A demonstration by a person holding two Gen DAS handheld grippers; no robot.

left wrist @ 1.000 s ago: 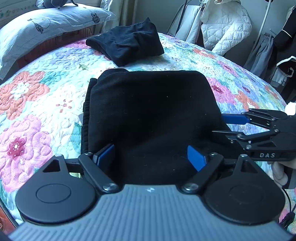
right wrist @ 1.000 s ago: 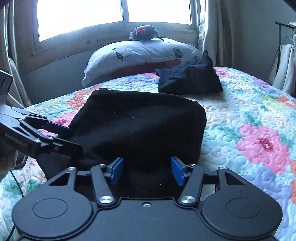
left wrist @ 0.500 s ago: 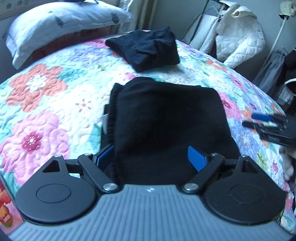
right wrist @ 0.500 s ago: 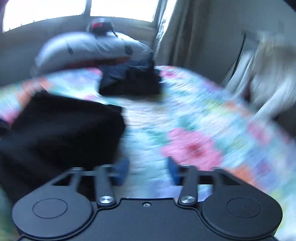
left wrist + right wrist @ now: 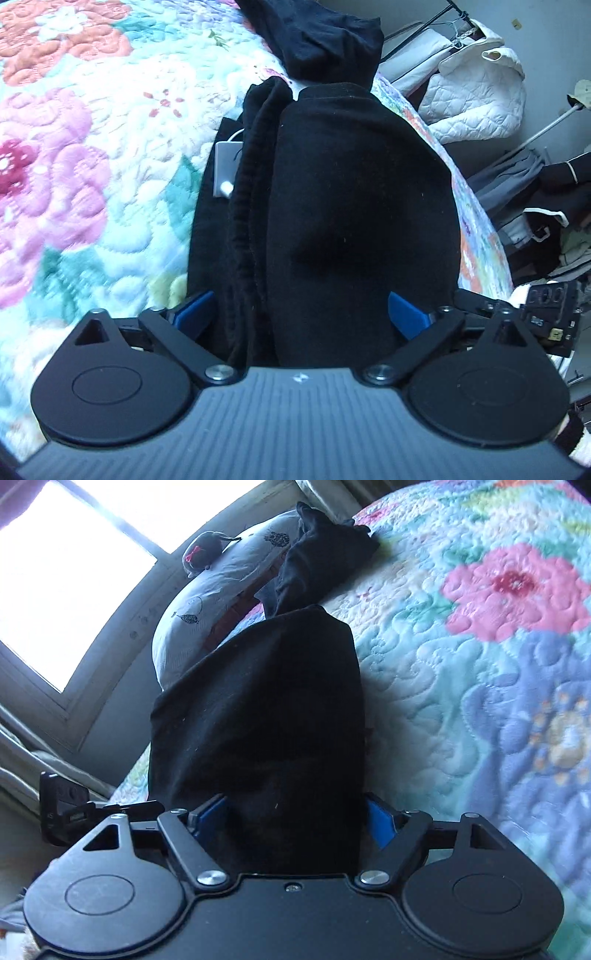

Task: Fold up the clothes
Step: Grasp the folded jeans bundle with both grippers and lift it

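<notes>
Folded black garment point(image 5: 354, 206) lay on the floral quilt point(image 5: 92, 192) of the bed, second dark folded garment point(image 5: 325, 40) beyond it near the pillow point(image 5: 221, 590). Left claw point(image 5: 299, 314) and right claw point(image 5: 291, 819) both spread wide, straddling the near end, gripping nothing (likely final fold or lift-to-stack). Next move probably needs closing on all layers together. White tag point(image 5: 225, 170) at the edge, no readable writing.

Left wrist view: near end of folded black garment point(image 5: 354, 221) hidden behind left claw point(image 5: 301, 314) housing; contact with blue pads not discernible. White tag point(image 5: 226, 170) partly covered by a fold. Second dark garment point(image 5: 325, 37) cut off at top edge. Quilt point(image 5: 74, 166) blurred. Right wrist view: garment's near end likewise hidden behind right claw point(image 5: 293, 818).
</notes>
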